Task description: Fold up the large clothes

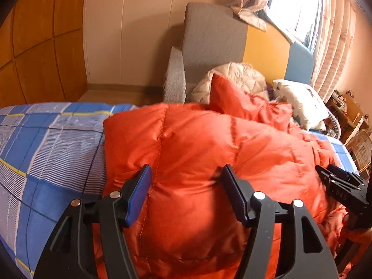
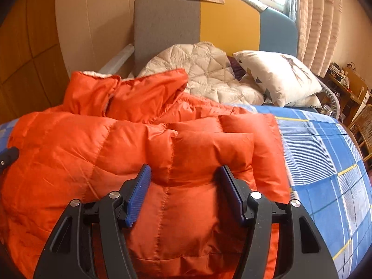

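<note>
Over the bed [image 2: 325, 162] we are angling both grippers downward, left gripper [image 1: 186, 181] and right gripper [image 2: 183, 181] gaping wide above one orange puffer jacket [image 2: 93, 151]; beyond are lying one quilt [image 2: 209, 69] and two stacked pillows [image 2: 279, 74].

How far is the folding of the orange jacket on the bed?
Partly done: the orange jacket lies on the checked sheet with its right side turned in. Both tongs, left and right, stand open over it, gripping nothing. The collar sticks up; the final folds remain.

Bright window [image 1: 295, 2] glare, fisheye-warped edges
</note>
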A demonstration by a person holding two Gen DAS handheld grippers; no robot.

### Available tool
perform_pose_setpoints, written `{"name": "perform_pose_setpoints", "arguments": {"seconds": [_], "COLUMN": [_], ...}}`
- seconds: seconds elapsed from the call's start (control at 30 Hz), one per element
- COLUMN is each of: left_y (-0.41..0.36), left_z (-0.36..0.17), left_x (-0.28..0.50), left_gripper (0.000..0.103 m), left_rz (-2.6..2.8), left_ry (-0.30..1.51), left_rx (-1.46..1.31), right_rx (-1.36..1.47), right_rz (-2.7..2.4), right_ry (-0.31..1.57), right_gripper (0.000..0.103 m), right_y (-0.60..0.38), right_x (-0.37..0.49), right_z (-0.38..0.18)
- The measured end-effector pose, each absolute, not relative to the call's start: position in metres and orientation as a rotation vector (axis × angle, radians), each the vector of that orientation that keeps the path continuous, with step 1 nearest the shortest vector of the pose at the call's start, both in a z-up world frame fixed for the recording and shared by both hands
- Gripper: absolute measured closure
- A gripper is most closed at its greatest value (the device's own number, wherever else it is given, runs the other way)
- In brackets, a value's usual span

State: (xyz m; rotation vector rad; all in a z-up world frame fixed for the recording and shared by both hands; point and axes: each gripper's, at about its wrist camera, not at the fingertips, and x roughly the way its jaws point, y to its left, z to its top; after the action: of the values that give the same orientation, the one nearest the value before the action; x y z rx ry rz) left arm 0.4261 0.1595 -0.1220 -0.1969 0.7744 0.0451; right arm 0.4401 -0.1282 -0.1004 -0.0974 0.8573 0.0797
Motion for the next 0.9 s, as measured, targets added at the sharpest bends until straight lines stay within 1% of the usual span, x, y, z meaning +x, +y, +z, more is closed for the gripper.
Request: {"name": "perform_pose_setpoints", "arguments": {"seconds": [0.3, 0.47, 0.5, 0.53, 0.57, 0.6, 0.7, 0.9], "left_y": [0.167, 0.166, 0.168, 0.17, 0.172, 0.173, 0.18, 0.205], "left_z": [-0.157, -0.154, -0.15, -0.144, -0.138, -0.134, -0.122, -0.118], "left_x": [0.436, 0.434, 0.43, 0.422, 0.413, 0.406, 0.37, 0.289], "left_gripper": [0.04, 0.04, 0.038, 0.027, 0.022, 0.02, 0.019, 0.019], "left_rz": [0.036, 0.053, 0.059, 0.061, 0.068, 0.077, 0.075, 0.041], "left_ry": [0.817, 0.841, 0.843, 0.837, 0.828, 0.823, 0.81, 0.824], "left_rx": [-0.25, -0.235, -0.243, -0.255, -0.259, -0.255, -0.247, -0.276], "right_rx": [-0.168, -0.179, -0.172, -0.154, -0.128, -0.111, -0.093, -0.082], "right_rz": [0.108, 0.088, 0.089, 0.09, 0.101, 0.109, 0.116, 0.117], "right_ry": [0.917, 0.937, 0.947, 0.956, 0.956, 0.95, 0.935, 1.002], "right_gripper": [0.042, 0.042, 0.041, 0.035, 0.031, 0.025, 0.023, 0.023], "right_y": [-0.12, -0.117, -0.118, -0.12, -0.124, -0.127, -0.14, -0.192], "right_x": [0.459, 0.461, 0.461, 0.459, 0.455, 0.451, 0.427, 0.365], "right_z": [-0.132, -0.132, -0.129, -0.123, -0.116, -0.111, -0.093, -0.08]}}
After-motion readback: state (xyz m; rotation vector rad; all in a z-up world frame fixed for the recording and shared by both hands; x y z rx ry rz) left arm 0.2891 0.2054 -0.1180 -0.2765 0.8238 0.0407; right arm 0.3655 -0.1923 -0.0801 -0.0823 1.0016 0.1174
